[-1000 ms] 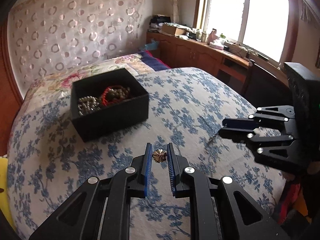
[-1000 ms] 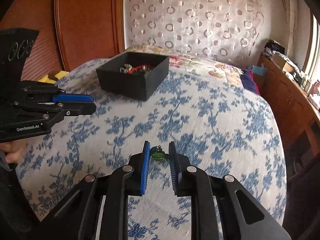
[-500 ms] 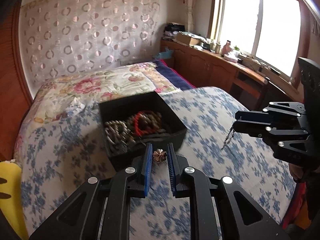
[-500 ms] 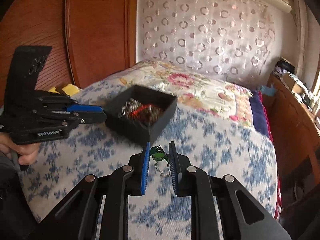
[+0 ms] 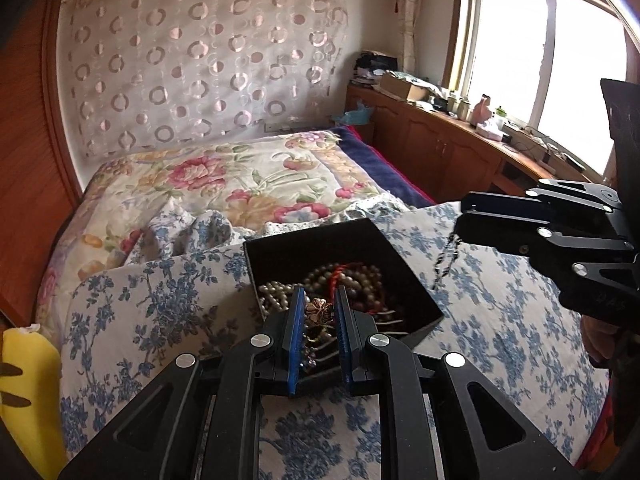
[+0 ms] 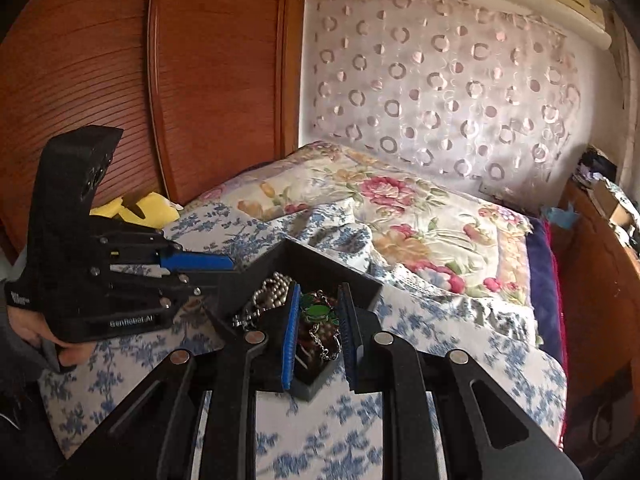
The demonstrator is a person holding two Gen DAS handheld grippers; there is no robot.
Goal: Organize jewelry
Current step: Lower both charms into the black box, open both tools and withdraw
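From my left tool (image 5: 318, 314) I look down its two blue-padded fingers (image 5: 295, 320) at a small bronze flower-shaped ornament (image 5: 319, 309), pinched between the pads with the jaws nearly closed on it. Right behind and below it sits the black jewelry box (image 5: 416, 276), open-topped, on the blue-and-white floral bedspread (image 5: 132, 312). Inside I can make out pearl-coloured beads (image 5: 276, 290) and a red beaded bracelet (image 5: 340, 272) tangled with darker strands (I cannot separate them further).

My right tool (image 6: 319, 310) is likewise almost closed, gripping a green pendant (image 6: 316, 307) whose silvery chain (image 6: 326, 346) hangs slack below the pads. It hovers over the near corner of the same box, with the heap of beads directly beneath. In the left view that tool comes in from the right edge, and a dark chain dangles from its tips above the bedspread just beside the box.

In the right view the left tool enters from the left side, its blue pads reaching the box's far rim, and the person's hand (image 6: 48, 336) wraps its handle.

Beyond the box lies a pink-flowered quilt (image 5: 248, 184), then a curtain with ring patterns (image 5: 200, 64). A yellow cushion (image 5: 24, 392) sits at the bed's left edge, against a wooden headboard (image 6: 192, 80).
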